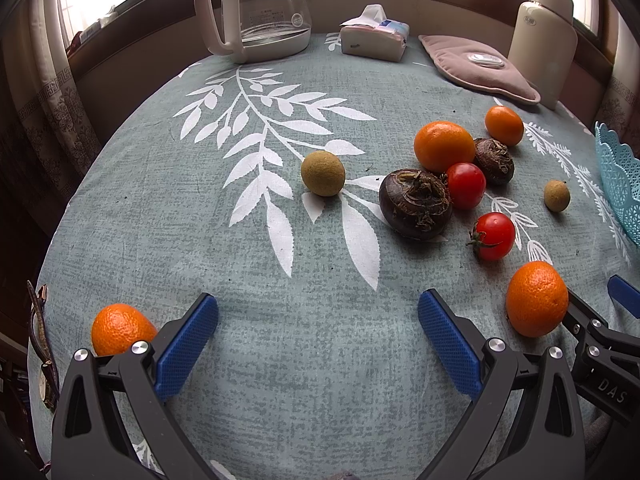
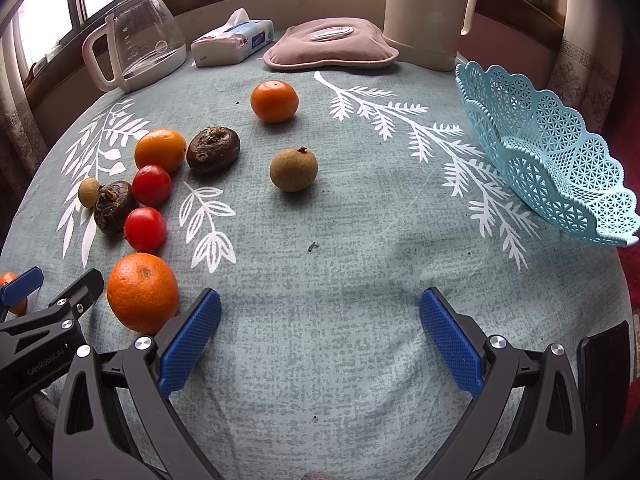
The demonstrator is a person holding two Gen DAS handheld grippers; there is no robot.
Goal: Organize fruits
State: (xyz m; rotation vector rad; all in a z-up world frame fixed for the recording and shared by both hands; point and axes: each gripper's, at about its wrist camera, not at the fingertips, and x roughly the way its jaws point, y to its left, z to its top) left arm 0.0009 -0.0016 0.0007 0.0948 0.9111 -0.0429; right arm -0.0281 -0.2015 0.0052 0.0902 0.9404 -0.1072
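Two claws sit low in my views, both spread wide and holding nothing. My left claw (image 1: 318,336) hangs over bare grey-green leaf-print cloth on the table (image 1: 280,380); a round orange mandarin (image 1: 120,328) lies just outside its left blue ribbed pad (image 1: 186,346), partly hidden behind it, and I cannot tell whether they touch. My right claw (image 2: 320,336) is equally wide, with a larger orange mandarin (image 2: 142,292) just beside its left pad (image 2: 190,344).

Centre left of the right wrist view holds a cluster: two red cherry tomatoes (image 2: 151,185), two dark brown water chestnuts (image 2: 213,150), another orange (image 2: 160,149) and a small tan longan (image 2: 88,191). A bigger tan longan (image 2: 293,170) lies alone mid-frame, a mandarin (image 2: 274,101) above it. At the right edge stands the pale blue lattice plastic basket (image 2: 560,168), tilted.
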